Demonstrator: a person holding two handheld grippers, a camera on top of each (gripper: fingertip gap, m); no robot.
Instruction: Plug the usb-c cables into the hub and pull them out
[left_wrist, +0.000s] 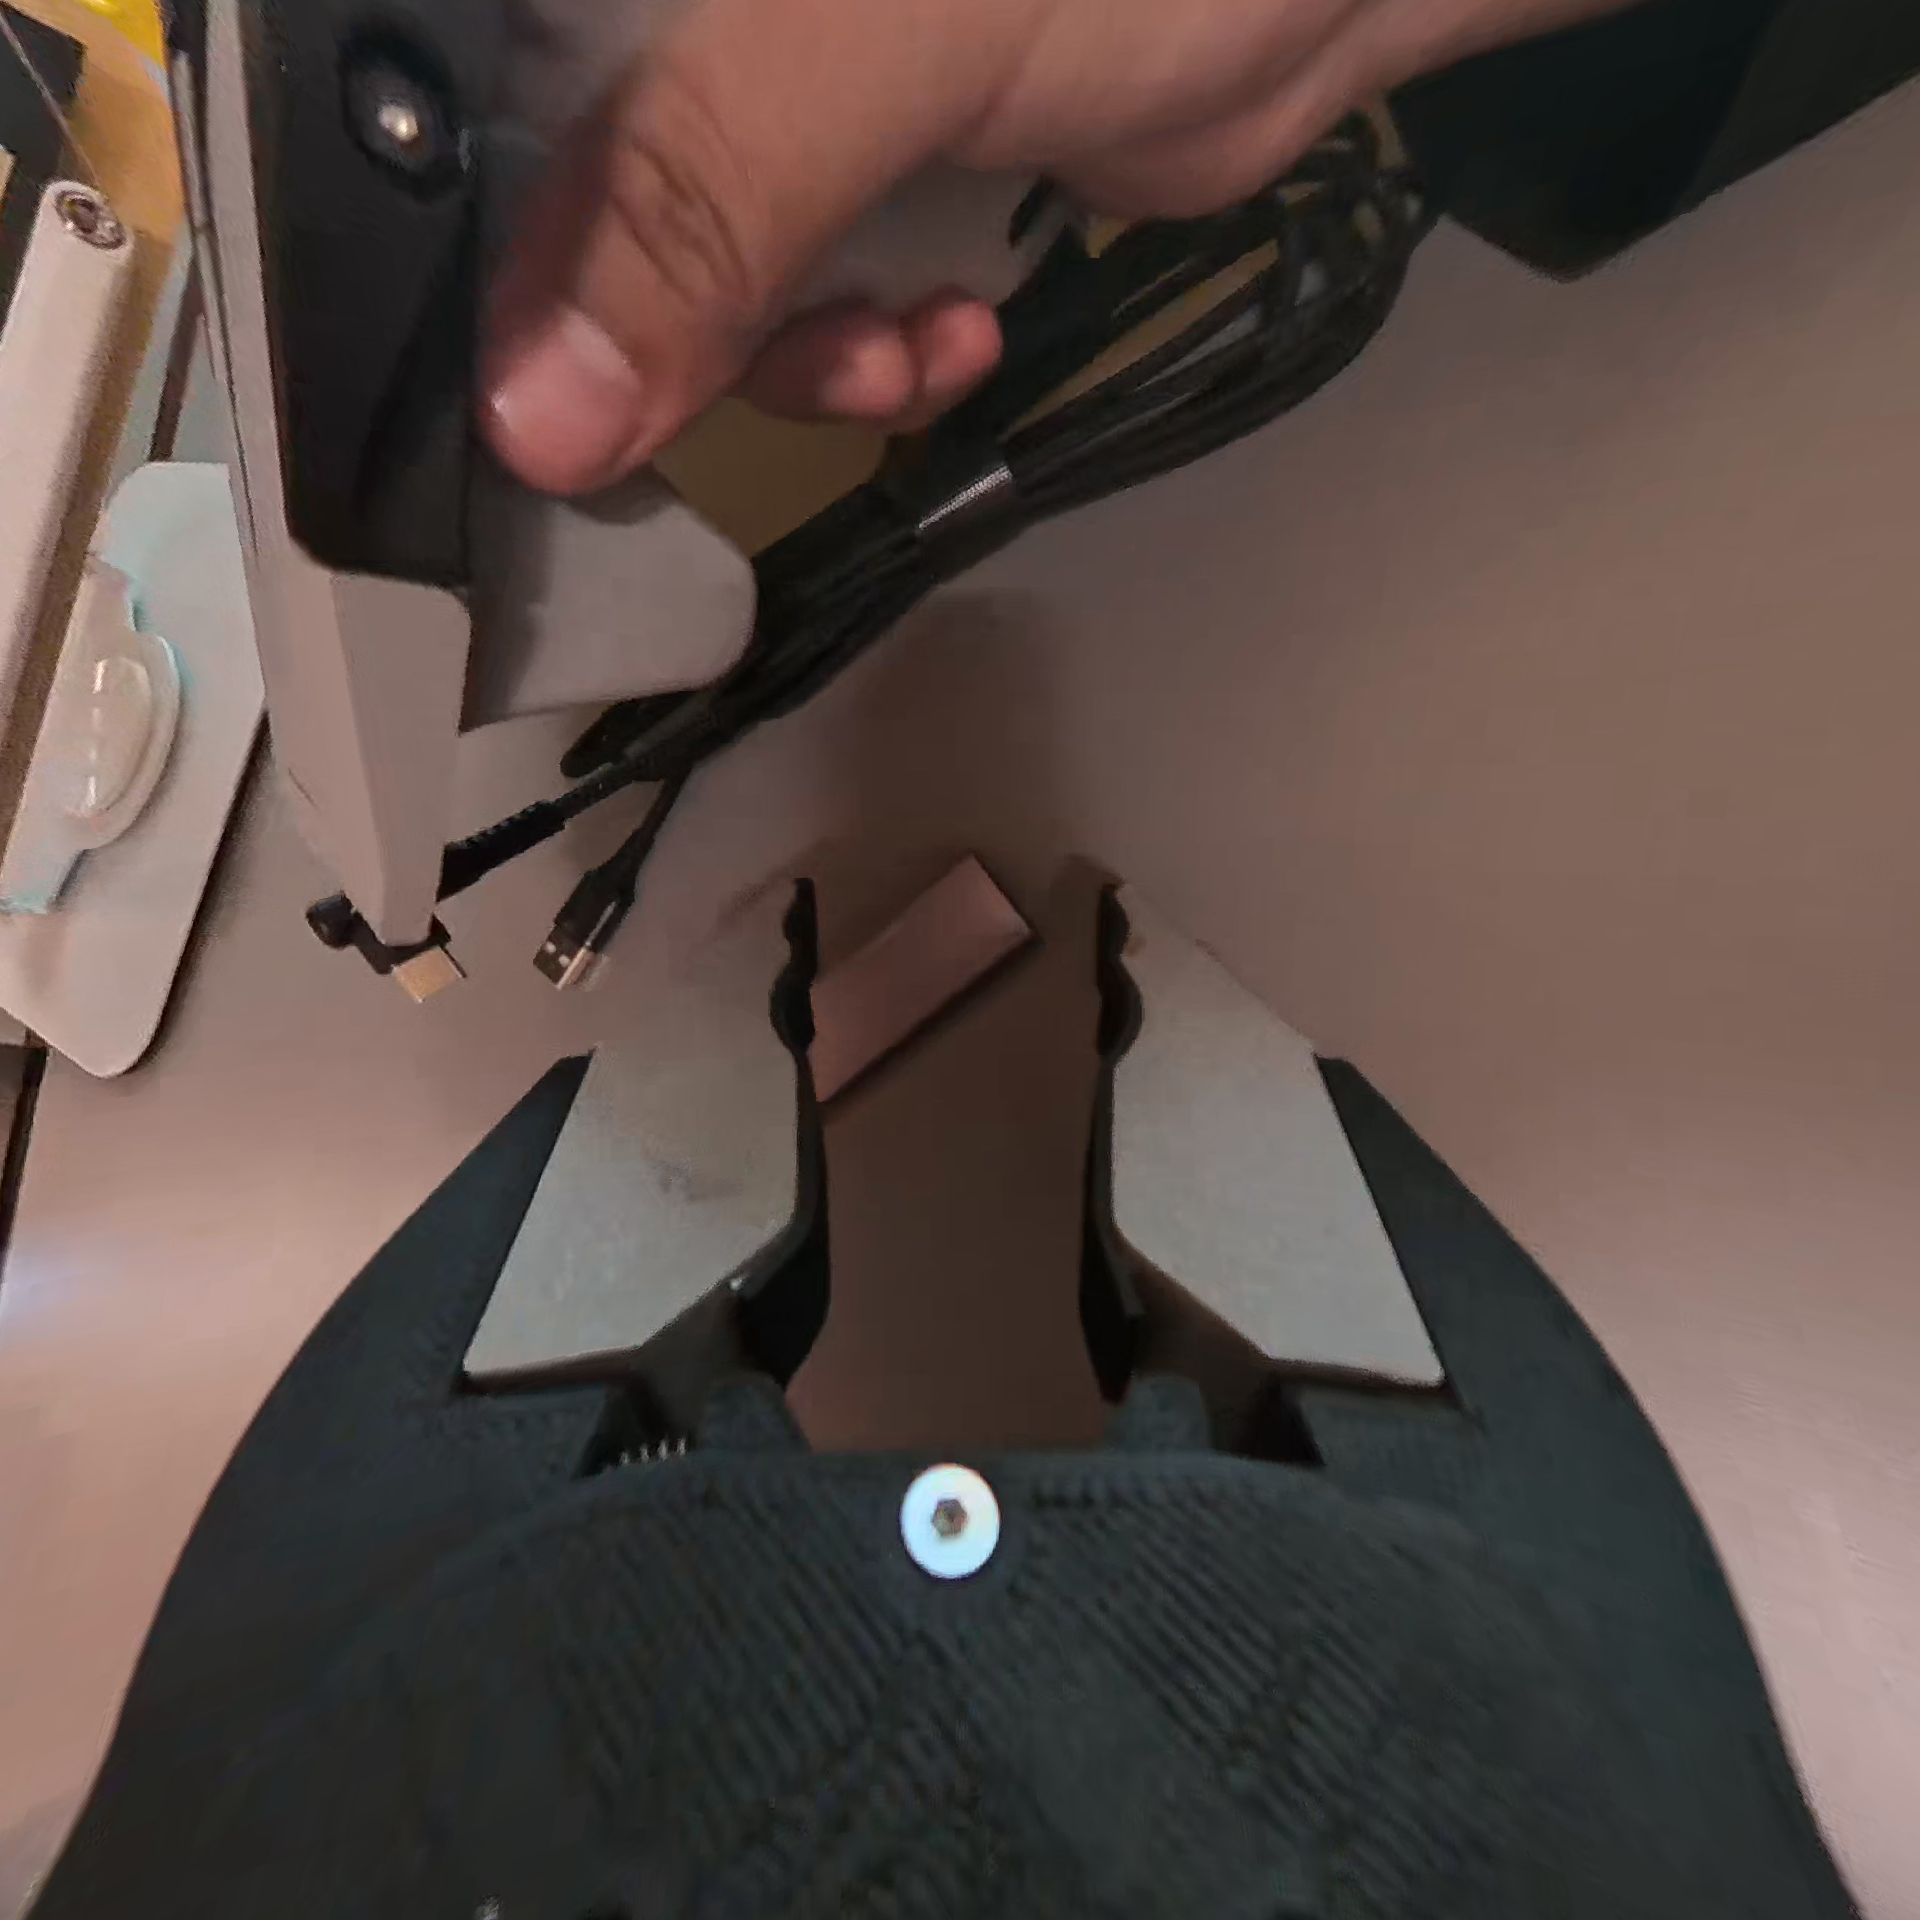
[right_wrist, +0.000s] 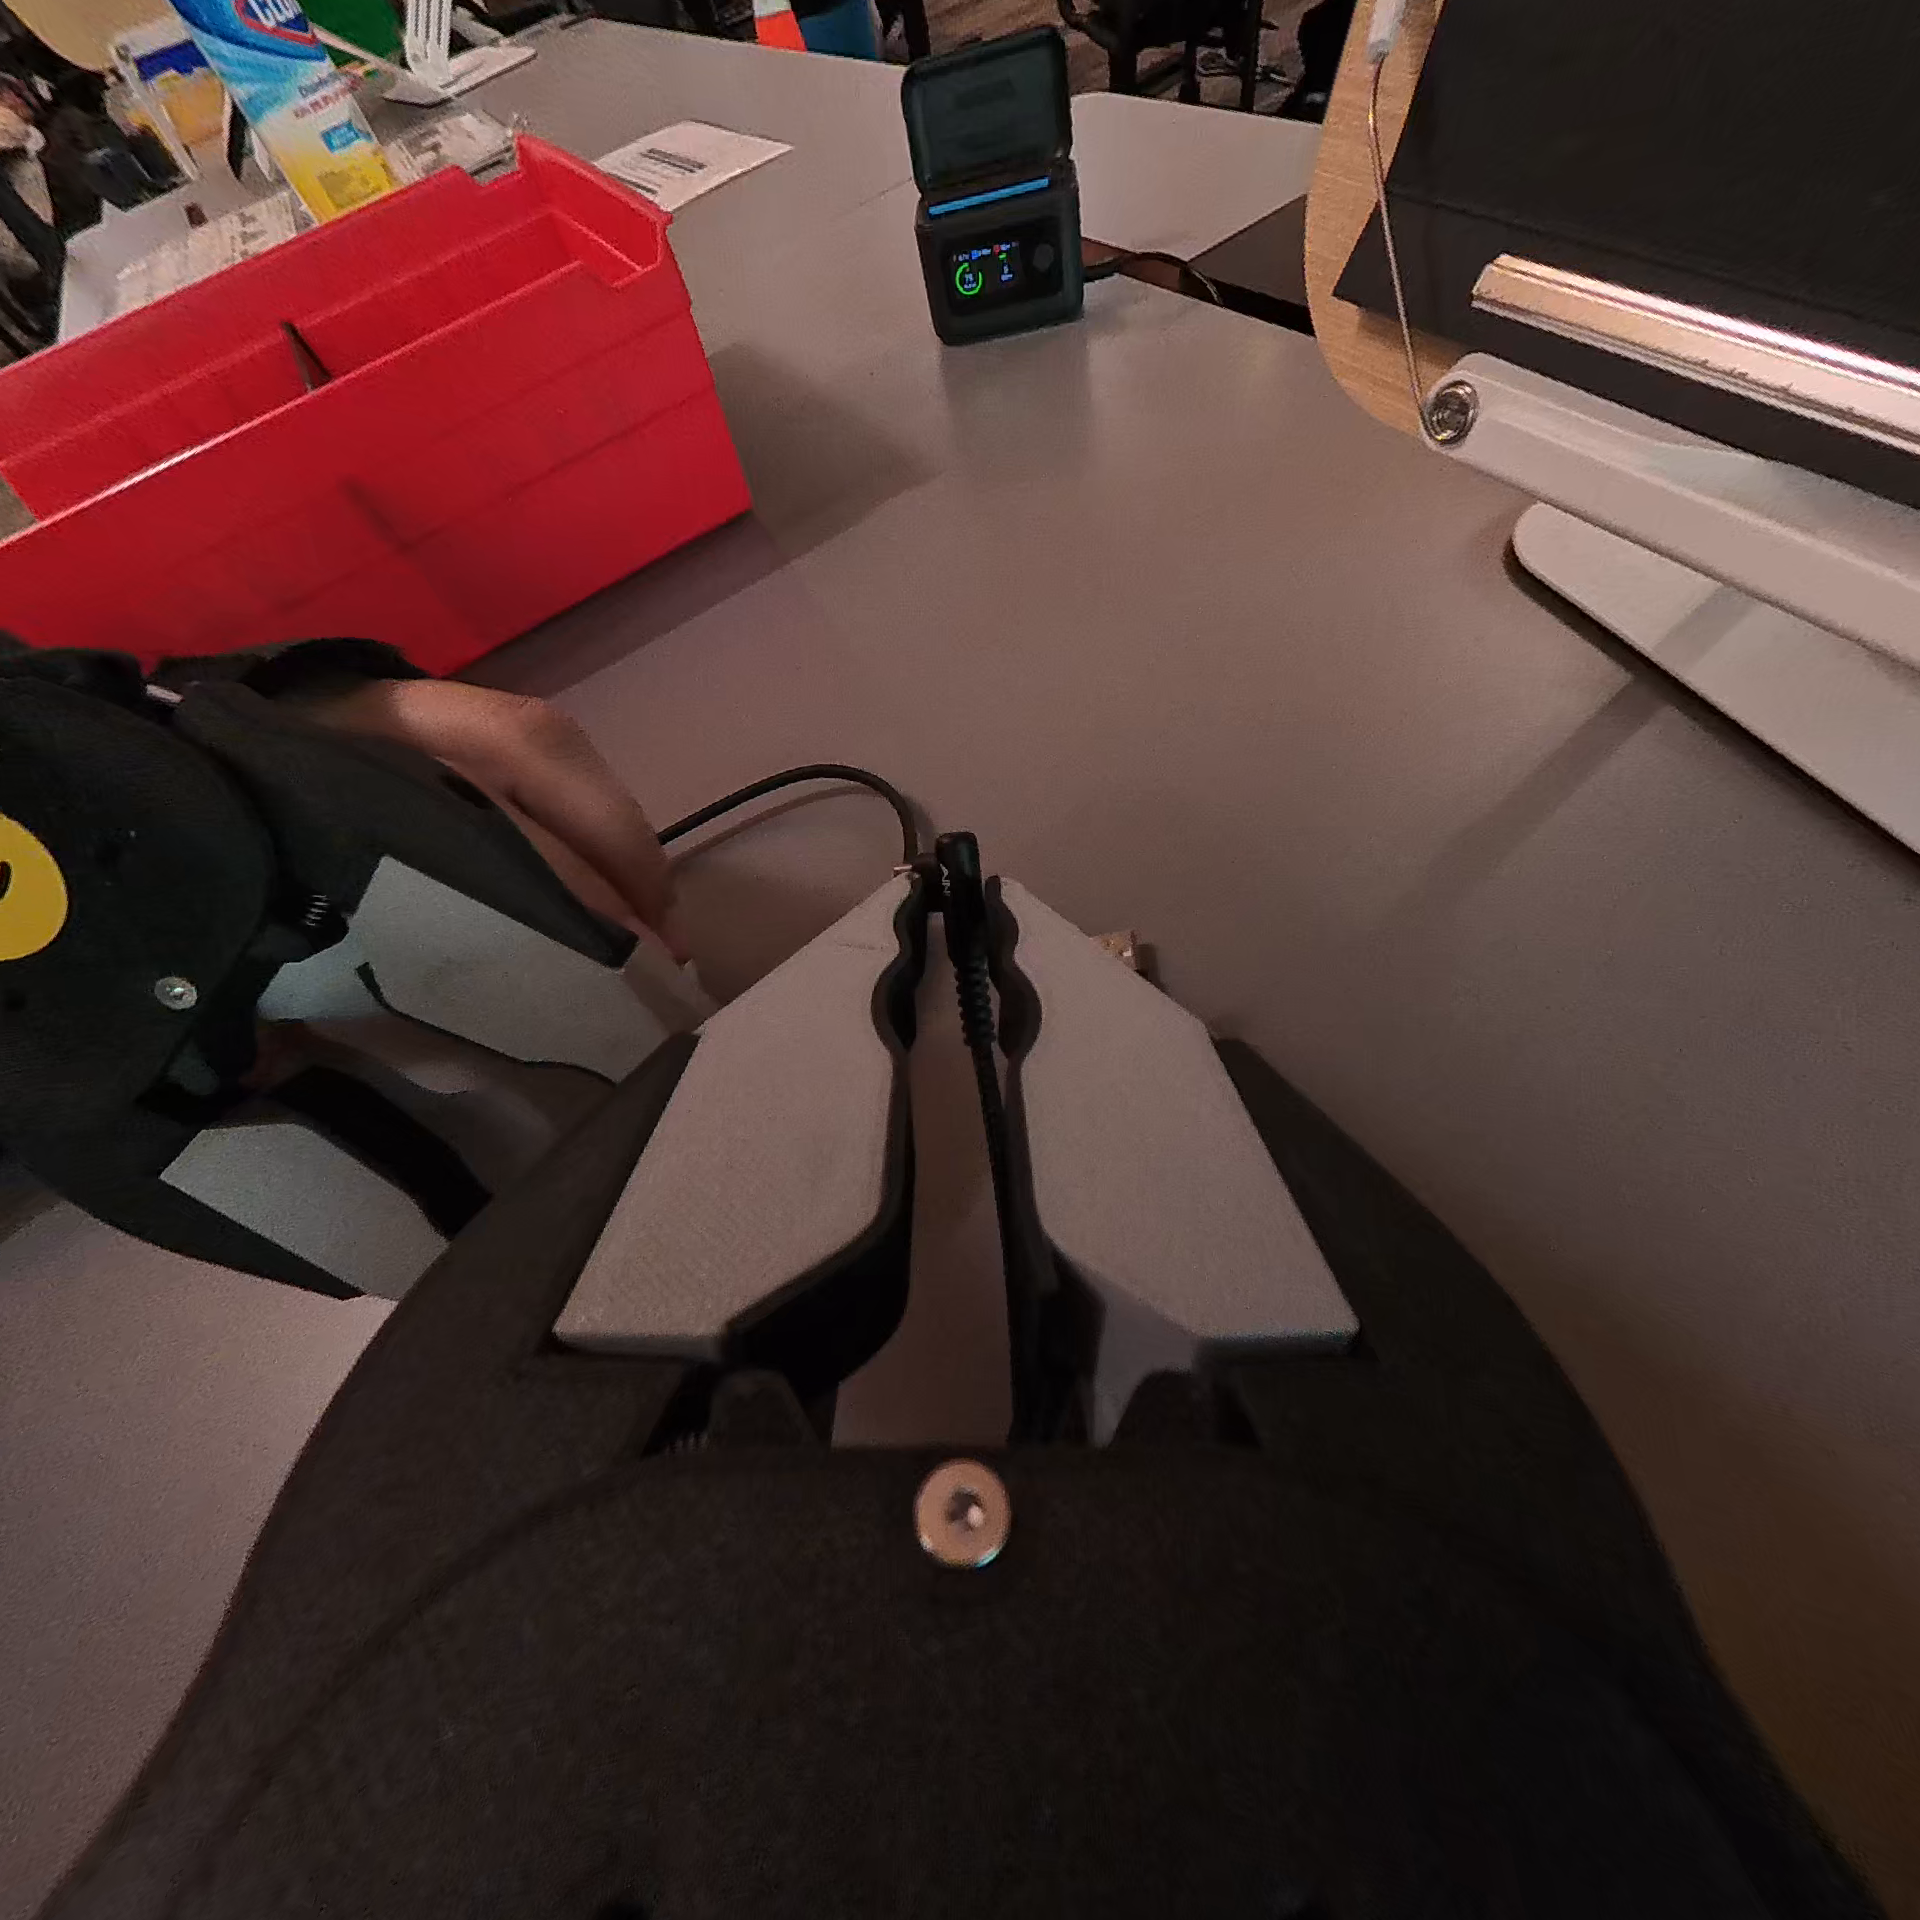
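On your grey desk (right_wrist: 1195, 644), your right gripper (right_wrist: 951, 894) pinches the black braided cable's plug (right_wrist: 961, 883) while your left gripper (left_wrist: 951, 935) gapes empty over the slim grey hub (left_wrist: 914, 971), so dangling cords (left_wrist: 935, 540) may snag.

The left gripper (left_wrist: 956, 956) is held low with its jaws spread apart and nothing between them, while the right gripper (right_wrist: 951, 904), gripped by a bare hand (left_wrist: 790, 208), is angled downward beside it, its jaws pressed nearly together.
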